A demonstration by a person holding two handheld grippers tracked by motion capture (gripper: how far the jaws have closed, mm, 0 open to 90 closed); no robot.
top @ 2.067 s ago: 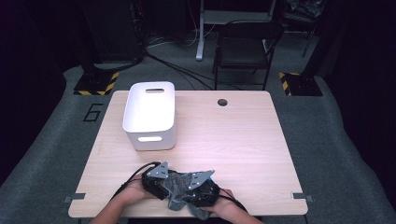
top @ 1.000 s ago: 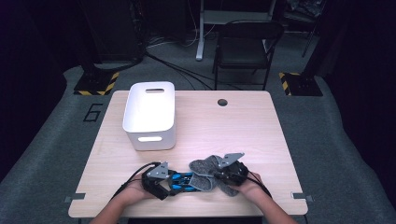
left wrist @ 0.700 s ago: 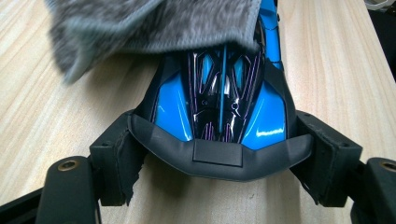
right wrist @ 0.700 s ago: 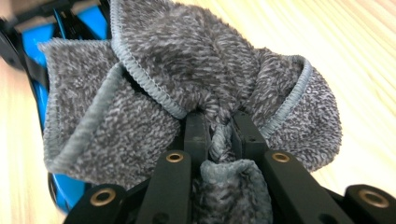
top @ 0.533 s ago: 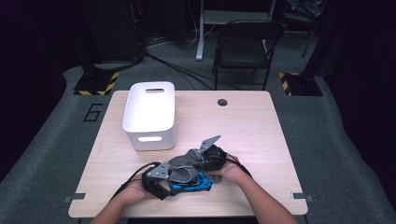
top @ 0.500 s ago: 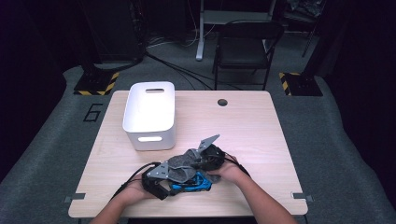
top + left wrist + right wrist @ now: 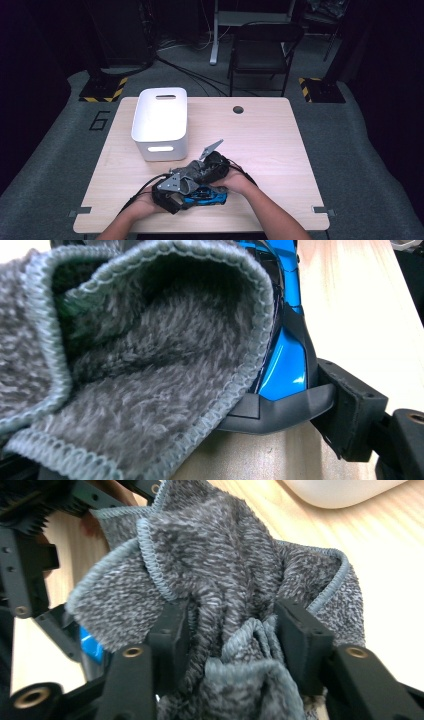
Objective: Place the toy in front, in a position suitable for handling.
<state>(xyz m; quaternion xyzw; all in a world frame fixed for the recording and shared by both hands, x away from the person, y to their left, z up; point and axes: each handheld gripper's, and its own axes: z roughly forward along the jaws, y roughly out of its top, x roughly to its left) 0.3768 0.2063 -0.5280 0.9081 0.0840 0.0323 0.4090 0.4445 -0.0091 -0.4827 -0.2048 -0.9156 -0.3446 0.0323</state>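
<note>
Nearest me, at the table's (image 7: pixel 280 150) near edge, my left gripper (image 7: pixel 172 192) is clamped across the blue toy car (image 7: pixel 207 195), holding it steady on the wood. My right gripper (image 7: pixel 207 167) sits just beyond it with the grey cloth (image 7: pixel 225 575) bunched between its jaws; those jaws have just been opening, and the pads look eased off the fabric rather than pinching it, so the cloth lies draped over the car's top.

To wipe well, I judge I should regather a thick fold, press it flat on the bodywork, and stroke along the car while my left hand keeps it from rolling.

Farther back on the left stands the white bin (image 7: pixel 160 122). On the floor beside the table's far left corner is a painted "6" (image 7: pixel 100 121).
</note>
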